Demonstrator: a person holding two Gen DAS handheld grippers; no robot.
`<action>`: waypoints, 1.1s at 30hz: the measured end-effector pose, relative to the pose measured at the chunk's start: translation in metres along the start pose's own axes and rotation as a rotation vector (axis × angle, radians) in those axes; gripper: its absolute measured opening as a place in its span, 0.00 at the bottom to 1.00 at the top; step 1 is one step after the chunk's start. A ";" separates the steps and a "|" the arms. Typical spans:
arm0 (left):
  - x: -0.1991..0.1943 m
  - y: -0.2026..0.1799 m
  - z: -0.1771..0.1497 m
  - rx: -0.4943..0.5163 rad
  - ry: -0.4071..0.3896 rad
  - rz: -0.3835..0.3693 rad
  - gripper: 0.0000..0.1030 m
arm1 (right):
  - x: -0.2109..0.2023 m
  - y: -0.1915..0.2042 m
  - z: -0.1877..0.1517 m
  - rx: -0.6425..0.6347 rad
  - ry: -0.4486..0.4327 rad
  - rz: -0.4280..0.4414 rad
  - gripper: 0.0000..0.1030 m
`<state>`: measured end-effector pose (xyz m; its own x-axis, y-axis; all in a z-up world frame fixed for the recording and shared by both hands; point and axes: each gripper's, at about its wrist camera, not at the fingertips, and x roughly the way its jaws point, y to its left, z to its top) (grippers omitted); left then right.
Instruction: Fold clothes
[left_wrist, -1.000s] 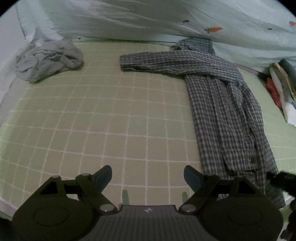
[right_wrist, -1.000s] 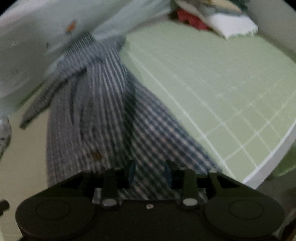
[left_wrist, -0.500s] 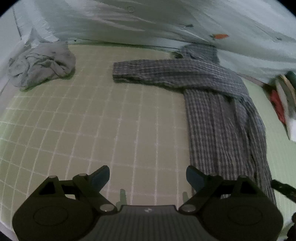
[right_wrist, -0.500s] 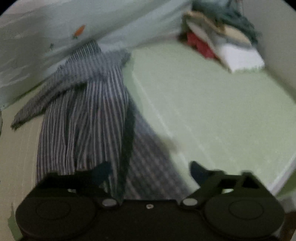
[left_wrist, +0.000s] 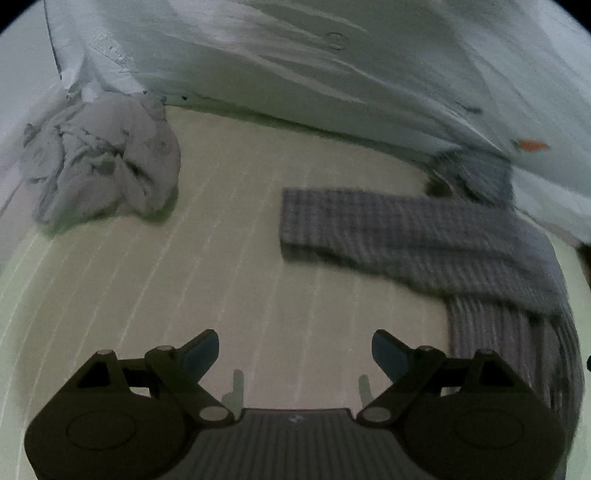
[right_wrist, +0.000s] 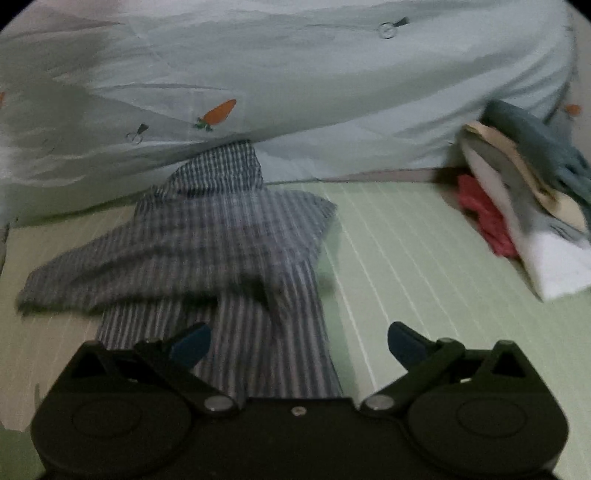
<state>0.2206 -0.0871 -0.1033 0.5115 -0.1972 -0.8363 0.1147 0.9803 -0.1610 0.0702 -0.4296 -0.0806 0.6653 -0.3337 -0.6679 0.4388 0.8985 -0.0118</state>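
Note:
A blue-grey checked shirt (left_wrist: 424, 229) lies on the pale green gridded mat (left_wrist: 258, 288), one sleeve stretched out to the left. In the right wrist view the shirt (right_wrist: 207, 240) runs from its collar at the back down under the gripper. My left gripper (left_wrist: 295, 352) hovers open over bare mat, left of the shirt's body and in front of the sleeve. My right gripper (right_wrist: 299, 341) stands wide open above the shirt's lower body, nothing between its fingers.
A crumpled grey garment (left_wrist: 99, 162) sits at the mat's far left. A pale quilt (right_wrist: 295, 92) with carrot prints runs along the back. A stack of folded clothes (right_wrist: 524, 206) lies at the far right.
The right gripper opened from nearly shut over the shirt's hem and moved forward along the shirt, rising. The left gripper moved forward too, so sleeve and grey garment look nearer.

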 end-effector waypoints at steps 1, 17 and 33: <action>0.010 0.001 0.011 -0.006 0.005 0.005 0.87 | 0.014 0.003 0.012 0.005 0.002 0.008 1.00; 0.111 -0.013 0.089 0.048 0.046 -0.010 0.65 | 0.183 0.028 0.092 0.026 0.156 0.116 0.73; 0.082 -0.009 0.091 0.038 -0.072 -0.103 0.00 | 0.150 0.022 0.101 0.029 0.042 0.124 0.02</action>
<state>0.3389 -0.1137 -0.1221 0.5552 -0.2988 -0.7762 0.2010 0.9538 -0.2233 0.2407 -0.4887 -0.1058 0.6904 -0.2075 -0.6930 0.3723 0.9233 0.0945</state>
